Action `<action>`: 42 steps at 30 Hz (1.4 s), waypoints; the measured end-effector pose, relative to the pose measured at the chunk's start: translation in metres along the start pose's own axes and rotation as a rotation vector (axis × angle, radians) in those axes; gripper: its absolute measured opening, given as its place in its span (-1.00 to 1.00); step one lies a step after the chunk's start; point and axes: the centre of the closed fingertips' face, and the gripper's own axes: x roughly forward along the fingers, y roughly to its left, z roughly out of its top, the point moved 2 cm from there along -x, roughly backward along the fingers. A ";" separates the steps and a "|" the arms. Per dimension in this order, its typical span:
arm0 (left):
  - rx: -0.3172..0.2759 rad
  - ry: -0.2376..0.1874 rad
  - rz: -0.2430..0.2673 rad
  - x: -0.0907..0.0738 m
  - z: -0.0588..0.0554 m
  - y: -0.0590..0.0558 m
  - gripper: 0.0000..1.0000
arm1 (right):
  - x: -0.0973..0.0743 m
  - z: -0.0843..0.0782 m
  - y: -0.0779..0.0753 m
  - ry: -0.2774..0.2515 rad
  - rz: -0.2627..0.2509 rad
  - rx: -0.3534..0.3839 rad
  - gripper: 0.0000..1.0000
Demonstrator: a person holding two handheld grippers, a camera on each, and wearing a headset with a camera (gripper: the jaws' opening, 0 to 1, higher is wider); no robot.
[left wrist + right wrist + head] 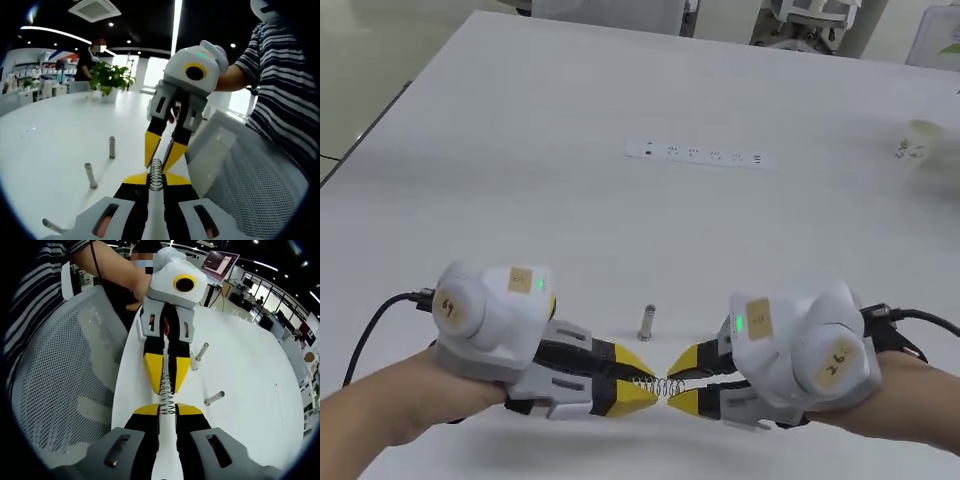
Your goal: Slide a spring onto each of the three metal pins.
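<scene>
Left gripper (pixel 638 383) and right gripper (pixel 676 385) clamp opposite ends of one spring (pixel 654 384), bottom centre, likely re-gripping it for the metal pin (pixel 646 322) above.

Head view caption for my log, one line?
Left gripper and right gripper hold a thin coiled metal spring between them over the white table, a short upright metal pin just behind.

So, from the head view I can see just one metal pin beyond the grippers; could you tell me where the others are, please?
Observer: The left gripper view shows three on the table: a far pin, a nearer pin and a third pin by the view's edge.
Operator: Thank you; are any springs lying spare?
Observer: Yes, the right gripper view shows a loose spring beside a pin.
</scene>
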 end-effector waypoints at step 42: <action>0.061 0.033 0.054 0.002 0.000 0.008 -0.95 | -0.013 0.061 -0.014 -0.171 -0.028 -0.060 -0.86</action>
